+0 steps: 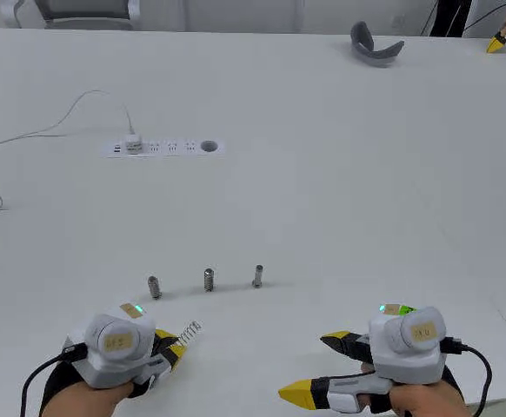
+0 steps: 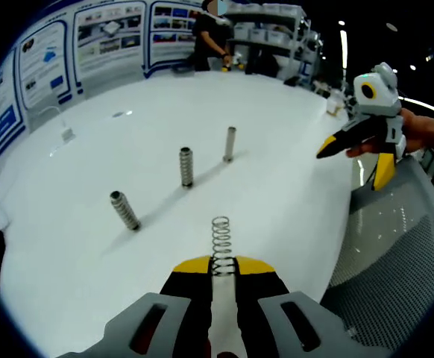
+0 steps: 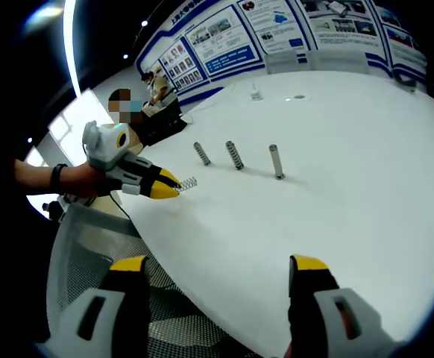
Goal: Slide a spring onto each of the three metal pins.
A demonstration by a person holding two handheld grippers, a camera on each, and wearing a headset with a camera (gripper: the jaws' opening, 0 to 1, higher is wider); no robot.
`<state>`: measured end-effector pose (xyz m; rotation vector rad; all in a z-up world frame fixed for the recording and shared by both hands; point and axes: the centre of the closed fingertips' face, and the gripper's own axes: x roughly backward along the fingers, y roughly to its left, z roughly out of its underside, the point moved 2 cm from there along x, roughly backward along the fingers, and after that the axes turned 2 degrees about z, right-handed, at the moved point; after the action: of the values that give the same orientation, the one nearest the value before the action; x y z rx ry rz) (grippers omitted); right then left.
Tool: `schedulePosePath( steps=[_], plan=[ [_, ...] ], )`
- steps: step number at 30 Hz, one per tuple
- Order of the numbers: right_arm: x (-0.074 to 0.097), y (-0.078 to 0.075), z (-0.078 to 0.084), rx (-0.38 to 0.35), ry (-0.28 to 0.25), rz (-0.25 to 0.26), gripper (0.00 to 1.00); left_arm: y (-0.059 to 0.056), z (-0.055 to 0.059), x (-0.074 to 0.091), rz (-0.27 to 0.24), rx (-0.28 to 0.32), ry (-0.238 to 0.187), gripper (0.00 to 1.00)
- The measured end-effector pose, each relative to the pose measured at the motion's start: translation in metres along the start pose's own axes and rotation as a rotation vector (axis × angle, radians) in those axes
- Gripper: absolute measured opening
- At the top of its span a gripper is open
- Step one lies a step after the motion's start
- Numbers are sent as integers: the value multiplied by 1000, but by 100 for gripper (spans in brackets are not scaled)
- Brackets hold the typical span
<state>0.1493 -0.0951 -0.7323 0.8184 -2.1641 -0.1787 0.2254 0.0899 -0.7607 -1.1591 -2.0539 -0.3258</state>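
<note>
Three upright metal pins stand in a row on the white table. The left pin (image 1: 154, 286) and the middle pin (image 1: 209, 279) each carry a spring; the right pin (image 1: 257, 275) is bare. My left gripper (image 1: 176, 342) is shut on a loose spring (image 1: 189, 330), which sticks out from its yellow tips toward the pins (image 2: 221, 237). My right gripper (image 1: 322, 365) hangs open near the table's front edge, right of the pins, with nothing between its jaws. The right gripper view has the bare pin (image 3: 275, 161) and the left gripper (image 3: 165, 186) with its spring.
A white power strip (image 1: 162, 148) with a plugged charger and cable lies farther back on the table. A dark grey curved object (image 1: 373, 45) rests at the far right. A mesh chair (image 2: 396, 261) sits just off the table's front edge.
</note>
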Motion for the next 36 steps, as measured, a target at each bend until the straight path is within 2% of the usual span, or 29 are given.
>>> schedulePosePath(
  steps=[6, 11, 16, 23, 28, 36],
  plan=[
    [-6, 6, -3, 7, 17, -32, 77, 2, 1, 20, -16, 23, -23, 10],
    [-12, 13, -9, 27, 26, -59, 77, 3, -2, 34, -26, 16, -43, 10],
    [-20, 19, -17, 48, 27, -84, 76, 3, -9, 48, -31, -8, -60, 10],
    [-30, 33, -36, 65, 11, -141, 74, -3, -12, 67, -17, -79, -57, 10],
    [-36, 43, -46, 66, -3, -190, 67, -7, -13, 74, -16, -103, -60, 10],
    [-43, 65, -67, 65, -35, -285, 56, -22, -29, 78, 9, -137, -89, 10]
  ],
)
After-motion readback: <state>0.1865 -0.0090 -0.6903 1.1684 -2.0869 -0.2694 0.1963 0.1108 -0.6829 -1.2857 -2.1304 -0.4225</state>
